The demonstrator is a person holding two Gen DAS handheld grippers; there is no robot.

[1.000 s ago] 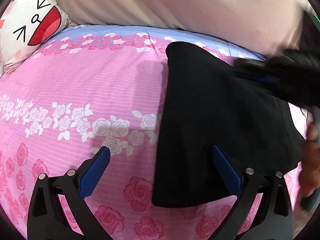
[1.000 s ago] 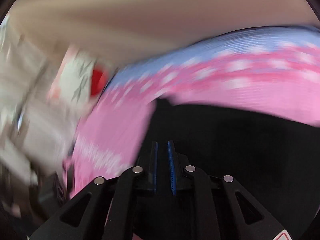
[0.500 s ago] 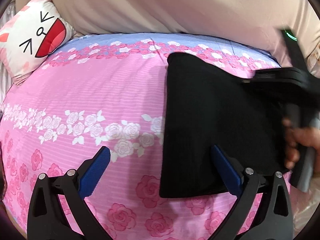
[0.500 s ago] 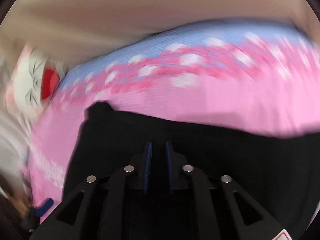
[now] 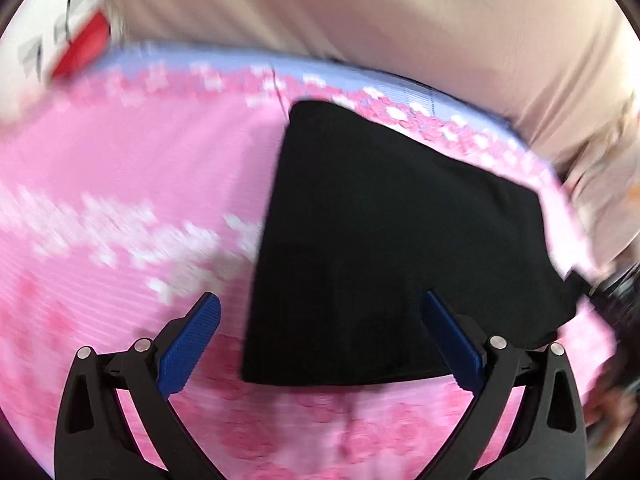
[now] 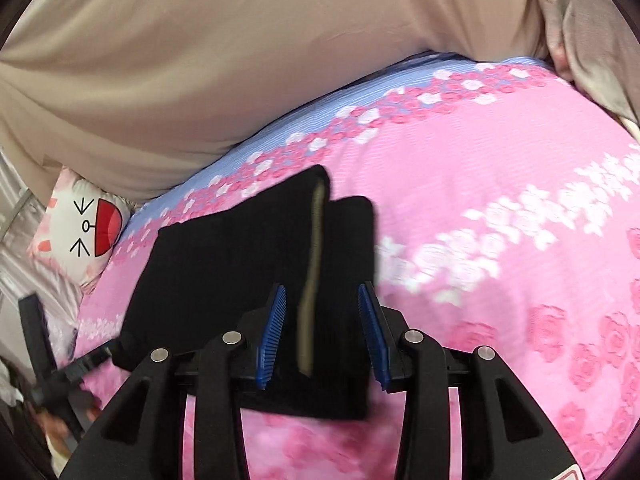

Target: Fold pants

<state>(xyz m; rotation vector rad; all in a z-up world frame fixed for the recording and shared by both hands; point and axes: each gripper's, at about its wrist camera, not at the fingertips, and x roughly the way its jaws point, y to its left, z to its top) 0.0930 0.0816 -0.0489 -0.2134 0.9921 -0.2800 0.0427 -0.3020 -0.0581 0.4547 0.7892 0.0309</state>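
Pants [image 5: 392, 240], black and folded into a compact wedge, lie on the pink rose-print bedspread [image 5: 140, 184] in the left wrist view, toward the bed's right side, the narrow end reaching its blue far edge and the broad folded end nearest the camera. The long axis runs from near edge to far edge. The left gripper [image 5: 320, 344] hovers above the near end with its blue-padded jaws spread wide, gripping nothing, the garment's near left corner showing between them. Compared with half a second ago the right gripper and the hand that overlapped the cloth's right side have gone from there; only a dark blur remains at the right rim. The whole picture is smeared by motion, and the cartoon-face cushion [image 5: 60, 32] at the far left corner is cut off.

From the right wrist, the pants [image 6: 240, 272] run from the near edge toward the far left corner, a pale inner band showing along an upturned fold. The right gripper [image 6: 322, 332] is opening its jaws, the near end of the cloth between the pads but not pinched. Half a second ago those jaws were nearly closed. The left gripper [image 6: 70, 364] is partly visible at the left rim; the cushion [image 6: 84, 232] sits beyond.
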